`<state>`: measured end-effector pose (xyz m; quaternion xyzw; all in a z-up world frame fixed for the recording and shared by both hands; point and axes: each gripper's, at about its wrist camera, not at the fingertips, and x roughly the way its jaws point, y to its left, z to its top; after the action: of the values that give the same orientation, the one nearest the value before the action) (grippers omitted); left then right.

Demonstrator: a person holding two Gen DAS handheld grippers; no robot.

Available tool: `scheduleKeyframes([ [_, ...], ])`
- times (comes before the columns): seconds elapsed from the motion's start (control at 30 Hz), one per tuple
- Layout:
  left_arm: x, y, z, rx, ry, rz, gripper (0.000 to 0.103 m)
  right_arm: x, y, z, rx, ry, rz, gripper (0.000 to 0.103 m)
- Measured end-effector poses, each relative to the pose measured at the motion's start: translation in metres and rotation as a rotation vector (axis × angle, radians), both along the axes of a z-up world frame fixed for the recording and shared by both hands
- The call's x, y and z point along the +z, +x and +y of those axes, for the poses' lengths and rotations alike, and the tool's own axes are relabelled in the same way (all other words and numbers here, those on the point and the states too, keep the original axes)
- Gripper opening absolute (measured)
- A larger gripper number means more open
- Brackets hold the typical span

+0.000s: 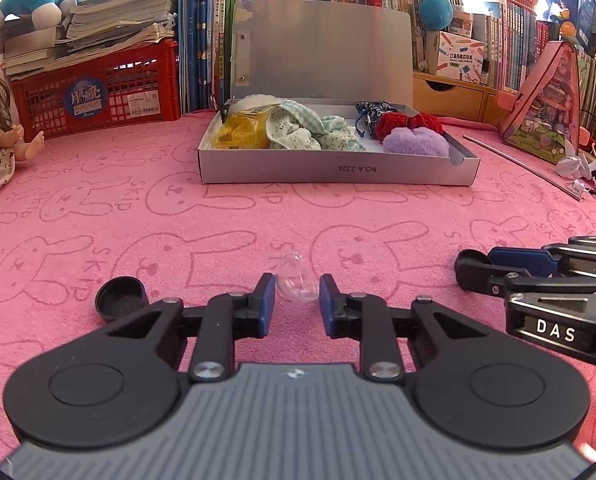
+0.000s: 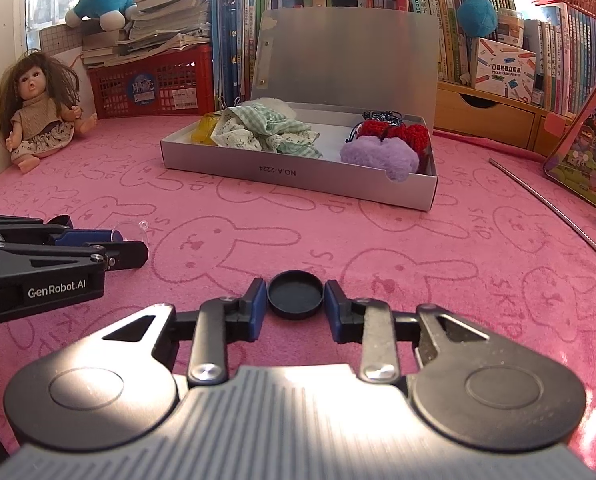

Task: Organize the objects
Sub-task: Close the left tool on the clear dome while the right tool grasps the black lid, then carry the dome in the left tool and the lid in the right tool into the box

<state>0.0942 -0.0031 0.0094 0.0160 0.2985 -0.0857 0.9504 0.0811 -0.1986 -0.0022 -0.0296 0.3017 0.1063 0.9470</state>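
- Left gripper (image 1: 297, 294) closed on small clear plastic piece (image 1: 296, 286), pads pressing both sides
- Right gripper (image 2: 295, 298) clamped around round black plastic cap (image 2: 295, 295)
- Beyond both, open grey cardboard box (image 2: 298, 176) on pink towel

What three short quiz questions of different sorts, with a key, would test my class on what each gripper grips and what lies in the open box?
1. True or false: the right gripper has its jaws shut on a black round cap.
2. Multiple choice: the left gripper grips A) a red basket, B) a clear plastic piece, C) a doll.
3. Fill in: the fluffy purple item lies in the grey ____, beside the red crocheted piece.

Key: 1 true; 2 B; 3 box.
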Motion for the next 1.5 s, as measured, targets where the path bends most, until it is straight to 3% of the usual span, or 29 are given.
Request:
scheduleKeyframes([
  [0.73, 0.033, 0.007, 0.002, -0.044, -0.068, -0.045, 0.028, 0.022, 0.013, -0.012, -0.052, 0.018, -0.02, 0.036],
  [1.27, 0.077, 0.061, -0.005, -0.117, -0.112, -0.082, 0.028, 0.065, 0.054, -0.025, -0.05, 0.055, -0.059, 0.035],
  [1.5, 0.099, 0.097, -0.01, -0.167, -0.115, -0.127, 0.028, 0.084, 0.088, -0.029, -0.042, 0.087, -0.028, 0.035],
])
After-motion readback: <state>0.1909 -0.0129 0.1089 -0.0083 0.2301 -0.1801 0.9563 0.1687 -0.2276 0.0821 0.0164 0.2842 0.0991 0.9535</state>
